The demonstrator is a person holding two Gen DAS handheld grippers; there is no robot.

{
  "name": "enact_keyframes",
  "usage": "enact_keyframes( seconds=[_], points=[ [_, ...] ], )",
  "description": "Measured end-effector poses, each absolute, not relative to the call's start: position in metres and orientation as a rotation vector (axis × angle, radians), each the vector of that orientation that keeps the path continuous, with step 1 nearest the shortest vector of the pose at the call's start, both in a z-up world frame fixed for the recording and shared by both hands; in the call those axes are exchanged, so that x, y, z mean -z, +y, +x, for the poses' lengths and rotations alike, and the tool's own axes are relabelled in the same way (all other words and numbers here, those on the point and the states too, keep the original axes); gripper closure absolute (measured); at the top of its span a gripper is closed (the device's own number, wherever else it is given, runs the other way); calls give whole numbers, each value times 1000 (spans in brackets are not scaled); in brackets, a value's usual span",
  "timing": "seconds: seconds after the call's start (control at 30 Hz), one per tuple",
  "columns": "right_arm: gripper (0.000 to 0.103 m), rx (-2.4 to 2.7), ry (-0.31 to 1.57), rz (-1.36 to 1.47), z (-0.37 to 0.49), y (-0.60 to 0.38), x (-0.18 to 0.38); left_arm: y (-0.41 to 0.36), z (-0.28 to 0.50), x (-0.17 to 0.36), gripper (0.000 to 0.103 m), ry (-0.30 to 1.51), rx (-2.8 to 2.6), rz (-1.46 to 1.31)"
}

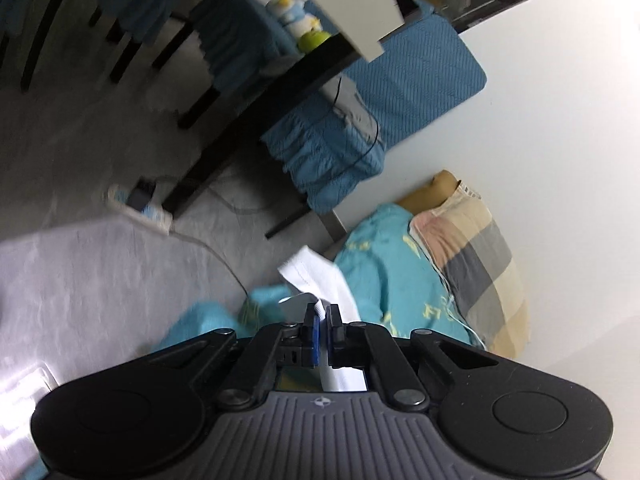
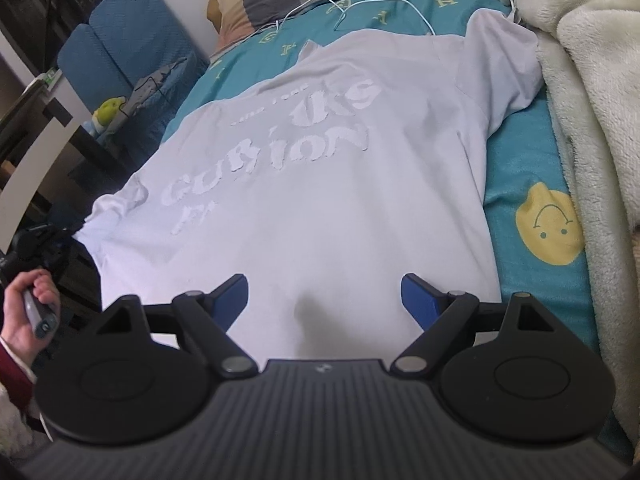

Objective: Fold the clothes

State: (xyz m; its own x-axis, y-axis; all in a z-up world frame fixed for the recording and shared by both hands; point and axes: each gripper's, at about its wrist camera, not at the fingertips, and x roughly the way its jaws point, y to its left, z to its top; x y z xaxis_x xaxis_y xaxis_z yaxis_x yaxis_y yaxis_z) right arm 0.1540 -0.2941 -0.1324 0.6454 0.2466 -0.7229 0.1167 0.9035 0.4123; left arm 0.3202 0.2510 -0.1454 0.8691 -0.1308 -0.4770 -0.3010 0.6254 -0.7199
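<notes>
A white T-shirt (image 2: 320,184) lies spread flat on the bed's teal sheet (image 2: 520,168), its left edge pinched in the closed left gripper (image 1: 321,314). The right gripper (image 2: 324,292) hovers wide open over the near hem, holding nothing.

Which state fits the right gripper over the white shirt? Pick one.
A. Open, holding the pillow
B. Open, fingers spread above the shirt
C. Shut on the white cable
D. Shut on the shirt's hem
B: the right gripper has its blue fingers spread wide apart over the white shirt, clamping nothing.
</notes>
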Motion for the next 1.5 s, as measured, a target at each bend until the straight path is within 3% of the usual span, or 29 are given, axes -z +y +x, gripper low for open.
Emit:
enact_keyframes(
  seconds=[0.27,0.53,0.67,0.9,1.03,1.13,1.2,1.5],
  points=[
    [18,-55,874,448,154,-296,134,227,368,87,99,480,-162,-651],
    [18,-41,825,497,149,-310,125,67,369,15,99,414,163,-180],
    [18,-23,788,526,141,-322,120,-43,355,23,99,446,353,-9],
    [18,11,762,587,137,-344,123,-168,344,109,97,613,465,128],
    [18,3,762,619,138,-347,128,-178,350,148,86,687,456,152],
    [18,-12,750,617,140,-346,125,-167,336,152,52,695,457,161],
    [18,-17,750,611,140,-345,125,-154,322,147,44,690,458,149],
    [18,-21,752,618,132,-343,122,-59,262,100,32,684,422,-59]
  ],
)
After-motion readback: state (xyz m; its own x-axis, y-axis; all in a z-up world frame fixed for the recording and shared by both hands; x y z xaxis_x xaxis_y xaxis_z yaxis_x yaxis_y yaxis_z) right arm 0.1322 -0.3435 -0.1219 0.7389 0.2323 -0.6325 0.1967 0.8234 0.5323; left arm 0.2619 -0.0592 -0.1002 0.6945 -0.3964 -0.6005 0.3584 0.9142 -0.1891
